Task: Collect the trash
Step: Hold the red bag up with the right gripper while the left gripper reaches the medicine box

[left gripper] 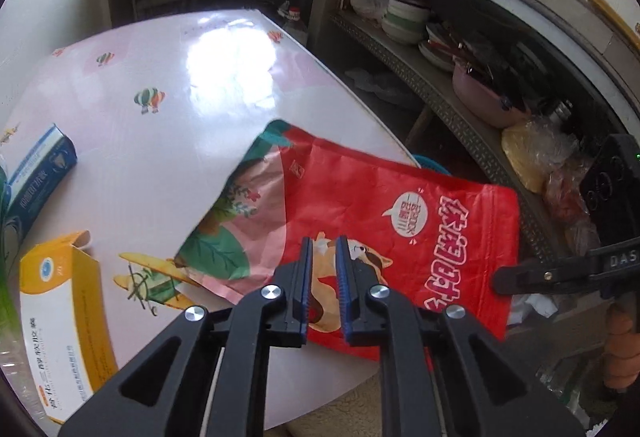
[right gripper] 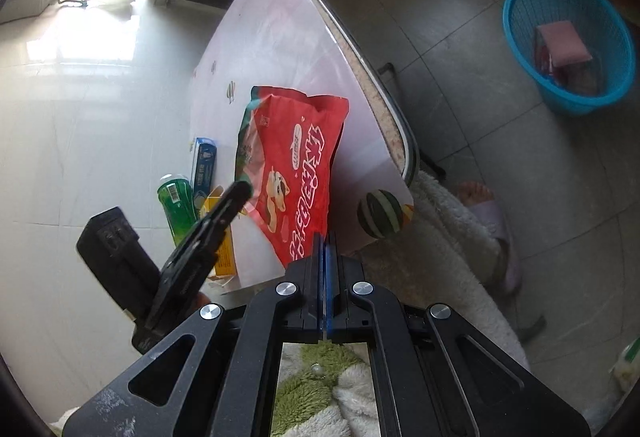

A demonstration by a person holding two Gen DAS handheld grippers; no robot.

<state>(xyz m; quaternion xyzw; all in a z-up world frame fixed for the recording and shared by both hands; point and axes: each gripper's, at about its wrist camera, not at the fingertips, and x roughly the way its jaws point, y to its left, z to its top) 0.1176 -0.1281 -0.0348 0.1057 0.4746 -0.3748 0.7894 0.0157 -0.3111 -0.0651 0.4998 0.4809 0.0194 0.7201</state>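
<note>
A red snack bag [left gripper: 400,205] [right gripper: 296,153] with a cartoon animal hangs tilted over the table's near edge. My right gripper [right gripper: 325,237] is shut on the bag's lower edge, blue pads together; in the left wrist view its tip [left gripper: 500,279] meets the bag's right side. My left gripper [left gripper: 324,239] hovers in front of the bag with a narrow gap between its blue pads and nothing pinched. From the right wrist view its tip [right gripper: 242,191] is at the bag's left edge.
On the pink patterned table [left gripper: 160,37] lie a blue toothpaste box [left gripper: 40,165], a yellow-and-white carton [left gripper: 60,301] and a green bottle [right gripper: 176,205]. A blue basket [right gripper: 520,17] stands on the floor to the right. Crowded shelves [left gripper: 404,21] run behind.
</note>
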